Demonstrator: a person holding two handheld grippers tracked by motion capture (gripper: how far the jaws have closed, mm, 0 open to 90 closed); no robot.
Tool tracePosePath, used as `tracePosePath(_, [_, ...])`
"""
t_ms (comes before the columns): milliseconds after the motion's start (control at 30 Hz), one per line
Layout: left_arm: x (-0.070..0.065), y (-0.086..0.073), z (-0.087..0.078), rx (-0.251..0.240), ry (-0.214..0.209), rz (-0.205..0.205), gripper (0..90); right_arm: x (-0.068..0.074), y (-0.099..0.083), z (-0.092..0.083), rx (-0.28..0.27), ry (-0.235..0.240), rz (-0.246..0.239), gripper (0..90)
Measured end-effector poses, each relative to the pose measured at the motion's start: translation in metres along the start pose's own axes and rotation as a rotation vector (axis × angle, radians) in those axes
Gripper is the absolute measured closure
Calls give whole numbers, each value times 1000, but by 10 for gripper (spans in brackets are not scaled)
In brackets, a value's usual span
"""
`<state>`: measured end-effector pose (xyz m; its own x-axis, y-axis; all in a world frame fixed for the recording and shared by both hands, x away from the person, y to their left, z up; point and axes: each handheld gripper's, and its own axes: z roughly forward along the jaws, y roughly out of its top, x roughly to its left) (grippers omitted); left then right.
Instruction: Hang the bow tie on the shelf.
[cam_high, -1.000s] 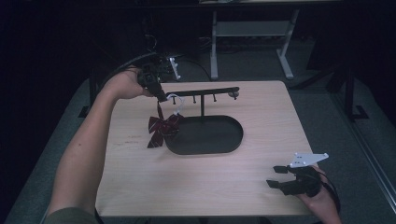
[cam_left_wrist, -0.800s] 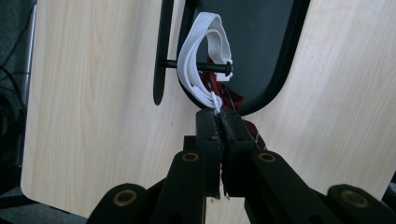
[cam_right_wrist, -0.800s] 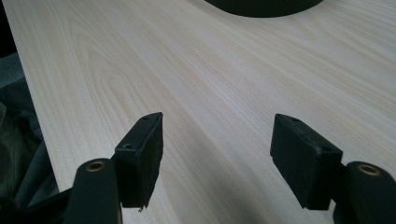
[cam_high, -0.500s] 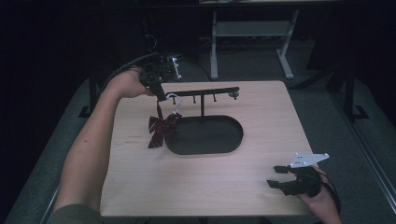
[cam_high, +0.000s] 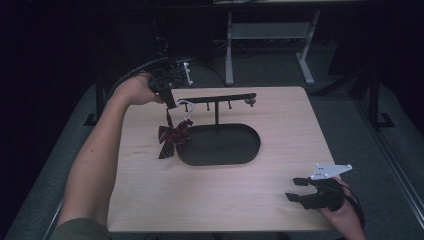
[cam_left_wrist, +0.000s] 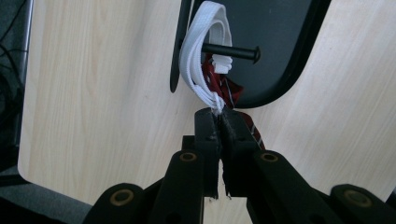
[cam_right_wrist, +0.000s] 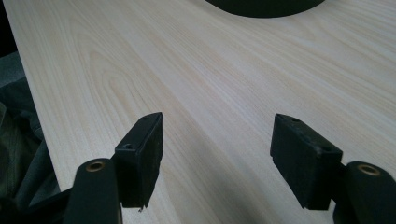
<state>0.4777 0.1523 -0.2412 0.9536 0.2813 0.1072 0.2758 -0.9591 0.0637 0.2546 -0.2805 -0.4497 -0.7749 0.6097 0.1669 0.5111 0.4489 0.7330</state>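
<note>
The left gripper (cam_left_wrist: 219, 116), jaws pinched tight on the white strap (cam_left_wrist: 198, 56), held it looped over the end peg (cam_left_wrist: 231, 51) of the rack (cam_high: 217, 98) near the tabletop's far left corner, the bow tie (cam_high: 172, 137) hanging below, while the right gripper (cam_high: 302, 189) waited wide open near the front right corner.

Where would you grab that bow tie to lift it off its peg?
By the white strap, just below the peg, coming from the peg's free end. The strap is a thin flat band looped over the peg, so shut jaws pinch it easily, as the left gripper does; the bow hangs loose below.
</note>
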Motion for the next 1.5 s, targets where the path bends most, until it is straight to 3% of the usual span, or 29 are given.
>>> tracePosePath(433, [-2,-3,3,10,4,-9,792,1,0,0,2,1,-3,341])
tracePosePath(867, [-11,-10,5,-3,-28,3,782,2,1,1,5,-1,-7,340])
tracePosePath(1500, [-20,-13,3,-18,-22,22,757,0,0,0,5,-7,4,340])
